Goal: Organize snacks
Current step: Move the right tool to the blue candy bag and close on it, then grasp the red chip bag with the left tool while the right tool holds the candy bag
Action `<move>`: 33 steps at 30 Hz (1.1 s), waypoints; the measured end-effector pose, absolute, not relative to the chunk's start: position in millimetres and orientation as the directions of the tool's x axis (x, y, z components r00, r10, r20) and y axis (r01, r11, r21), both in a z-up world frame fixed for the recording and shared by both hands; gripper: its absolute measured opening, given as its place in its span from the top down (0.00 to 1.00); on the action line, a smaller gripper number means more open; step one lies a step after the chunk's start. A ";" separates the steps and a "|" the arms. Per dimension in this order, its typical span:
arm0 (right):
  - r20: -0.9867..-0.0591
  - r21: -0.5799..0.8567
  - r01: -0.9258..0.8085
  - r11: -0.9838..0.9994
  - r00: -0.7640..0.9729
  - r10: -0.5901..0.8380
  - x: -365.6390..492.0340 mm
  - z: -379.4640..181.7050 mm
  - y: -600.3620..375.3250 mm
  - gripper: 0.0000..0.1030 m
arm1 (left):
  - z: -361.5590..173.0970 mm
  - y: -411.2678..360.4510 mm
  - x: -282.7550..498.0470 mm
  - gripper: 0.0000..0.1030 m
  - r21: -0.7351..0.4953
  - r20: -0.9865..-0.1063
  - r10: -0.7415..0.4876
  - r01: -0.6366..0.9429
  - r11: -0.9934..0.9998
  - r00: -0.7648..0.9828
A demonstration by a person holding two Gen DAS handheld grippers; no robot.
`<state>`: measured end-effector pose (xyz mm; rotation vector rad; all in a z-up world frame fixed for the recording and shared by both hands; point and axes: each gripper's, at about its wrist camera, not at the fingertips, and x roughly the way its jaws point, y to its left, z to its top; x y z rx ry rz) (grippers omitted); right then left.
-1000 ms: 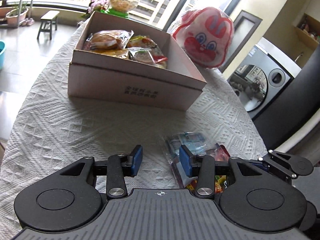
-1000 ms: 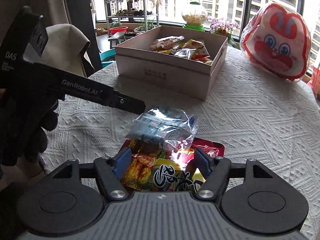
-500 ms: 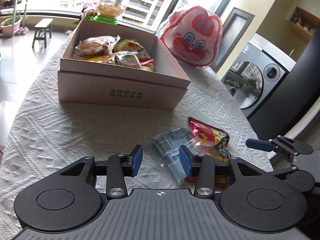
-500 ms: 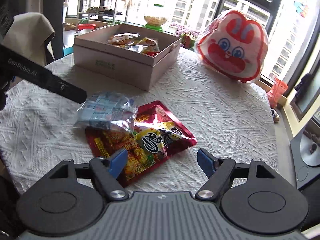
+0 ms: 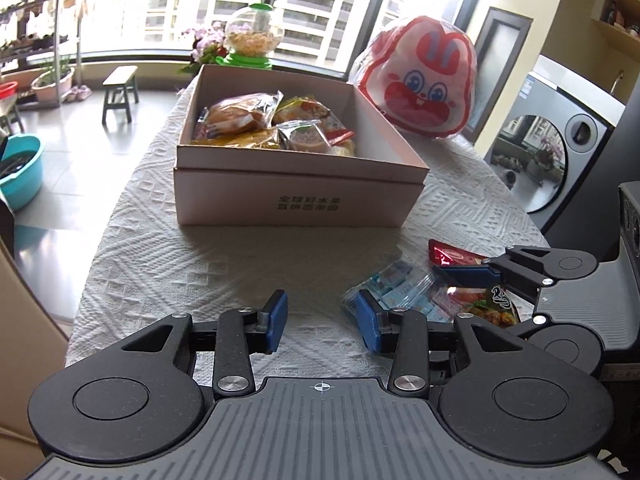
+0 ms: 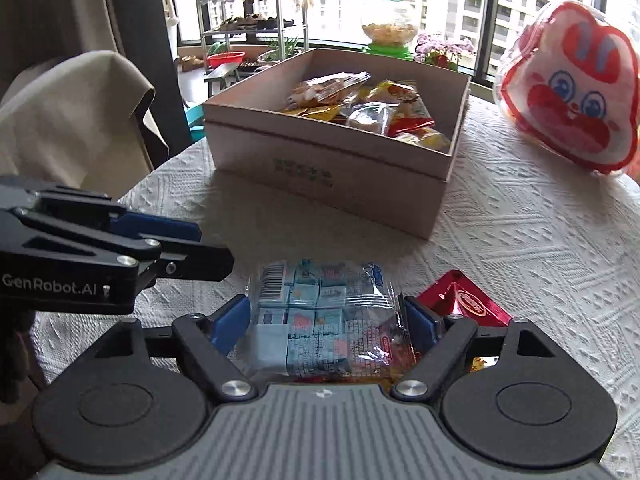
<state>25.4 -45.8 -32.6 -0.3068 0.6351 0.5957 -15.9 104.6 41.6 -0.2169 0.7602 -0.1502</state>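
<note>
On a table draped in a white embossed cloth, an open cardboard box toward the far edge already holds several wrapped snacks, among them a packaged bun and small foil packets. Two items remain outside it near the front edge: a clear packet of small blue-and-white sweets lying partly on top of a red snack bag. The right gripper has its jaws apart on either side of the sweets packet; they have just been opening, and the packet sits between the blue pads without being visibly pinched. The left gripper stands beside it over bare cloth, jaws apart with nothing between them, having just narrowed a little. A rabbit-faced bag rests toward the far right edge, and a candy dispenser stands behind the box. By the look of it the sorting is well advanced, with the sweets packet next to go in and the red bag after that; whether the rabbit bag belongs in the box cannot be told.
</note>
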 end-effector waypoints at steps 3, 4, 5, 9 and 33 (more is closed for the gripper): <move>-0.626 -0.117 -0.611 0.783 0.657 0.419 14.9 -27.9 -52.2 0.27 | 41.3 104.2 -15.4 0.58 -0.247 -0.669 -0.211 0.055 0.968 0.712; -0.620 -0.119 -0.604 0.788 0.665 0.416 10.9 -24.6 -58.2 0.29 | 40.8 103.7 -15.0 0.58 -0.246 -0.671 -0.212 0.056 0.968 0.711; -0.609 -0.122 -0.596 0.794 0.676 0.414 7.0 -21.8 -64.4 0.29 | 40.4 103.0 -14.6 0.58 -0.247 -0.671 -0.214 0.058 0.967 0.709; -0.550 -0.129 -0.514 0.848 0.749 0.370 -6.5 -8.5 -106.2 0.29 | 38.1 99.0 -13.0 0.58 -0.258 -0.676 -0.233 0.071 0.964 0.699; -0.522 0.033 -0.246 0.969 0.822 0.226 7.6 -50.4 -206.0 0.21 | 16.9 20.2 42.2 0.56 -0.513 -0.657 -0.535 0.206 0.833 0.531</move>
